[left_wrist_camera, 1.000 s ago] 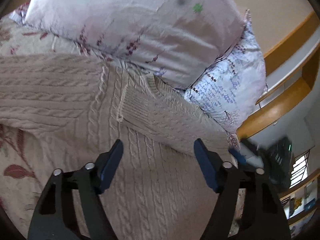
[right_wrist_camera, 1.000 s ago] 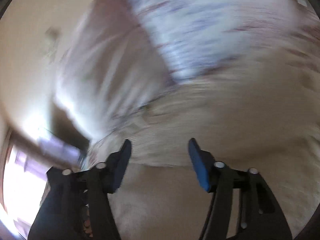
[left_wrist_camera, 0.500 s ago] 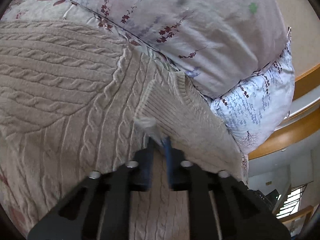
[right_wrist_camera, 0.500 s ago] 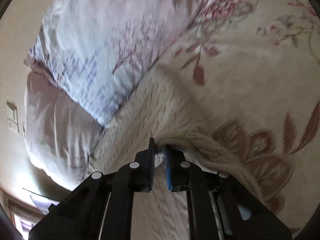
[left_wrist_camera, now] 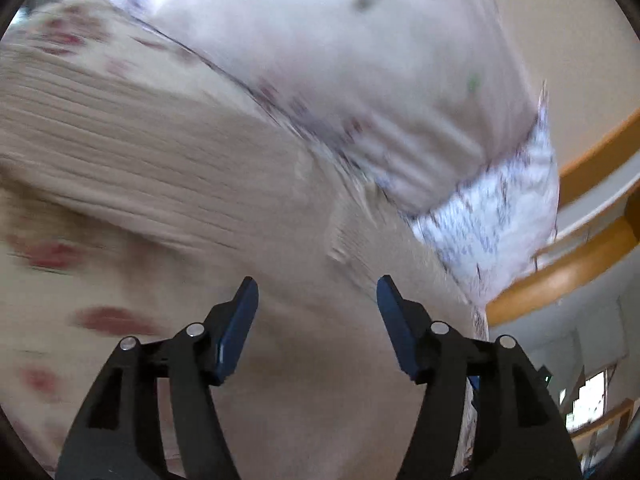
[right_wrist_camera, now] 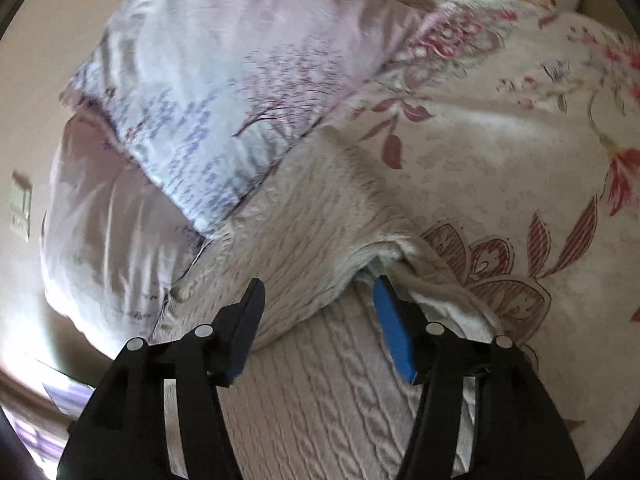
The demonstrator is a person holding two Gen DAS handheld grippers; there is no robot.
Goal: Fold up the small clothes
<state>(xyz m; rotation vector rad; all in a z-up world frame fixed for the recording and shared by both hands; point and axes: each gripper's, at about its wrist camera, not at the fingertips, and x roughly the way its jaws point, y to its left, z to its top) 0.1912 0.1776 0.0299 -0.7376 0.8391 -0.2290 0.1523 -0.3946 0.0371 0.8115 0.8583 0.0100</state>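
Floral bedspread (right_wrist_camera: 500, 152), two pillows (right_wrist_camera: 224, 92), beige wall (left_wrist_camera: 576, 52), wooden rail (left_wrist_camera: 560, 276), bright window (left_wrist_camera: 588, 396).

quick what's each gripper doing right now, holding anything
left gripper: open, just released, holding nothing, above the knit sweater
right gripper: open, just released, sweater fold lies loose between its fingers

Each hand-held gripper (left_wrist_camera: 316, 300) (right_wrist_camera: 318, 300): black frame, 2 blue pads, silver screws.
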